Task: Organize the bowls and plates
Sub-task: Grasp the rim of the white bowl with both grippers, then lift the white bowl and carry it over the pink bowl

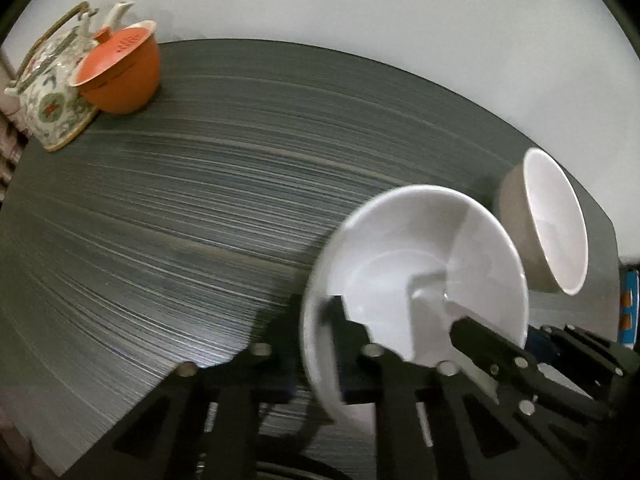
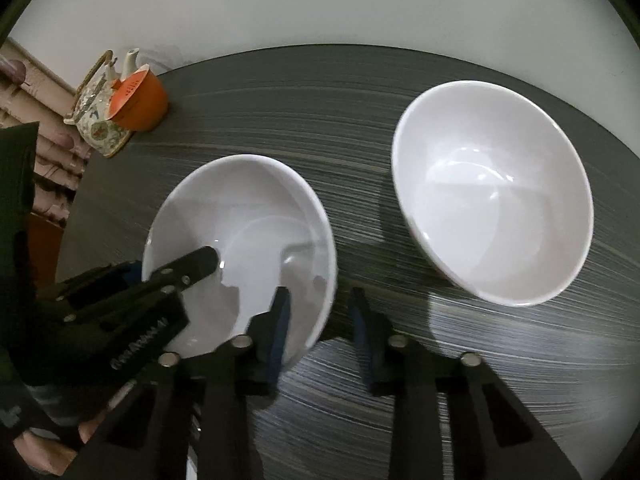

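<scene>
Two white bowls are on the dark striped table (image 2: pixel 360 140). My left gripper (image 1: pixel 320 328) is shut on the rim of the nearer white bowl (image 1: pixel 416 264), which it holds tilted; this bowl also shows in the right wrist view (image 2: pixel 248 220), with the left gripper (image 2: pixel 180 276) clamped on its left rim. The second white bowl (image 2: pixel 492 192) stands to the right; it also shows in the left wrist view (image 1: pixel 548 220). My right gripper (image 2: pixel 320 316) is open and empty, just in front of the held bowl's right edge. The right gripper also shows at the lower right of the left wrist view (image 1: pixel 500 356).
An orange bowl (image 1: pixel 124 72) and a patterned teapot (image 1: pixel 52 92) stand at the table's far left corner, also seen in the right wrist view (image 2: pixel 140 100). A white wall lies behind the table. The table's left edge drops off near the teapot.
</scene>
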### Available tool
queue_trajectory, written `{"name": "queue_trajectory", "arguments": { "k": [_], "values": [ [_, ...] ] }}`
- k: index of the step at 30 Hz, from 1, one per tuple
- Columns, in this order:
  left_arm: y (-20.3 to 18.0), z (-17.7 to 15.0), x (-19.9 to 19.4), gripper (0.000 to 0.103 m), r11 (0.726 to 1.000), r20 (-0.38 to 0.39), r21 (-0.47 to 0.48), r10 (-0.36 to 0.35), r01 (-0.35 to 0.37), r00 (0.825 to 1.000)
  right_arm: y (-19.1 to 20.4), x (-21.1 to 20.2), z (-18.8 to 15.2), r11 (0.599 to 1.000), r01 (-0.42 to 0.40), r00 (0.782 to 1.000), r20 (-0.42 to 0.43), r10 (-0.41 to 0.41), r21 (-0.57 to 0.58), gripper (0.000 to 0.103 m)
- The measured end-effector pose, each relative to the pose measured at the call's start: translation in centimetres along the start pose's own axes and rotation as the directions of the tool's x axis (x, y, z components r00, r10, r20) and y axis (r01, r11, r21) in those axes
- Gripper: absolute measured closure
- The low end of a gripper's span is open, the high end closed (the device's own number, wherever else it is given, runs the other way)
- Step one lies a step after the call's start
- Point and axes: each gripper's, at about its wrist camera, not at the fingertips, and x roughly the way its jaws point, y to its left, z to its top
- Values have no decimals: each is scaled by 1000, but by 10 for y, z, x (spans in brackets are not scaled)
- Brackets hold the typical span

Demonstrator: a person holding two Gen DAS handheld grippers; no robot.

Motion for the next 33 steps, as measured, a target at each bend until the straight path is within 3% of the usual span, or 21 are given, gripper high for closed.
{"name": "queue_trajectory", "arguments": {
  "k": [17,33],
  "values": [
    [-17,-20,-38,92,1000,22,23,-21,21,1000,-11,-37,-17,999,-13,999,38,12,37,85],
    [-43,-70,-97,92,995,61,96,-41,35,997,-26,-110,-74,997,-22,991,134,12,74,85]
  ]
}}
